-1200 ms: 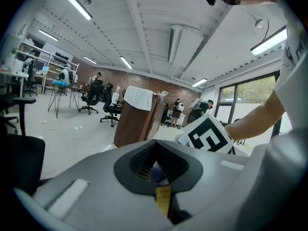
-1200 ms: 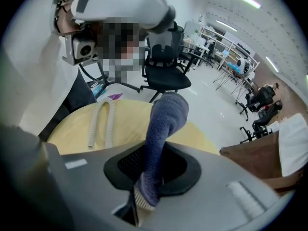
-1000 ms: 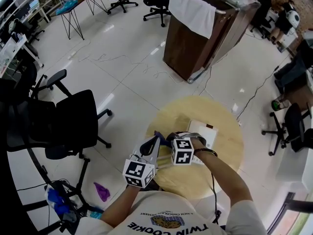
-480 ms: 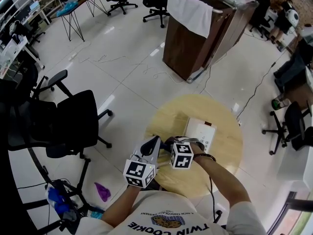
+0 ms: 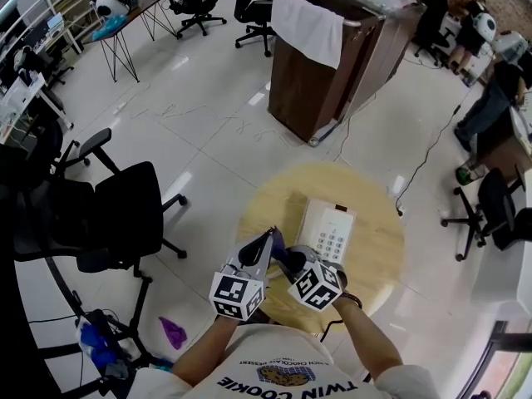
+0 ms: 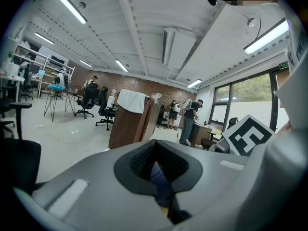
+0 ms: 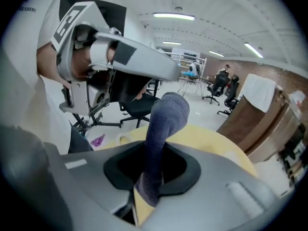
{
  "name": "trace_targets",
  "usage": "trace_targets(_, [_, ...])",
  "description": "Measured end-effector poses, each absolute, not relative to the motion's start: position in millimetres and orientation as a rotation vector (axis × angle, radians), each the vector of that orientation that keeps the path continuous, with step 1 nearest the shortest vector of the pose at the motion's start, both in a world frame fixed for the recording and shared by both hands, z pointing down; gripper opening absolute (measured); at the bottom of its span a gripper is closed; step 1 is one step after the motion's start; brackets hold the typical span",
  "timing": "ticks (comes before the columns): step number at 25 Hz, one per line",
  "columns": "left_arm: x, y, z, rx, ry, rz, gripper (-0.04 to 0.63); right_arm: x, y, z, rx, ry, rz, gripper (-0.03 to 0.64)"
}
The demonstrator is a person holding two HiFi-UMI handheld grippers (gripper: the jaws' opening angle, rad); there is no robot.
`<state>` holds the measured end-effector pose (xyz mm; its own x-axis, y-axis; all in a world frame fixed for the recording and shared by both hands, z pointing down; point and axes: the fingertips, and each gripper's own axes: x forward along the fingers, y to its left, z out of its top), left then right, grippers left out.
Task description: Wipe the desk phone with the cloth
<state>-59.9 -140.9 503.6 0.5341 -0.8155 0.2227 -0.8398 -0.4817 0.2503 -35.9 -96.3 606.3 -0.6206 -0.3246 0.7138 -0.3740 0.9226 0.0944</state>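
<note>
A white desk phone [image 5: 327, 230] lies on the round wooden table [image 5: 374, 248], its keypad showing and nothing on it. Just in front of it, near the table's front-left edge, a dark blue cloth [image 5: 281, 256] stretches between both grippers. My left gripper [image 5: 268, 239] is shut on one end; in the left gripper view only a blue sliver of cloth [image 6: 157, 173] shows between its jaws. My right gripper [image 5: 294, 262] is shut on the other end. In the right gripper view the cloth [image 7: 163, 129] rises from its jaws toward the left gripper [image 7: 174, 74]. Neither gripper touches the phone.
A black office chair [image 5: 125, 214] stands left of the table, and a brown wooden cabinet [image 5: 332, 65] draped with a white cloth stands behind it. A purple scrap [image 5: 172, 332] lies on the floor at the lower left. Cables run across the white floor.
My right gripper has drawn back off the phone toward me, bringing the cloth along. The phone's top now shows fully. The left gripper has hardly moved.
</note>
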Motion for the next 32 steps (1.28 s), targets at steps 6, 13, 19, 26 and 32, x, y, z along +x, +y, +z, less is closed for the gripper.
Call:
trace_targets(6, [-18.3, -129.4, 493.8, 2.521, -1.283, 0.113, -0.008, 12.8, -83.4, 578.6, 0.754, -2.327, 0.194, 0.067])
trace_targets(13, [28.4, -112.3, 488.6, 2.578, -1.195, 0.125, -0.008, 70.5, -61.8, 536.5, 1.058, -2.373, 0.247, 0.067])
trace_targets(19, [66.6, -90.9, 477.1, 2.639, -1.140, 0.128, -0.008, 100.4, -34.6, 500.7, 1.199, -2.411, 0.228, 0.067])
trace_targets(26, [76.1, -76.8, 470.4, 2.661, -1.152, 0.163, -0.008, 111.9, -28.8, 486.6, 1.225, -2.442, 0.213, 0.067])
trace_targets(32, [74.2, -63.6, 468.0, 2.692, -1.108, 0.167, -0.008, 107.6, -20.7, 487.5, 1.272, -2.421, 0.210, 0.067])
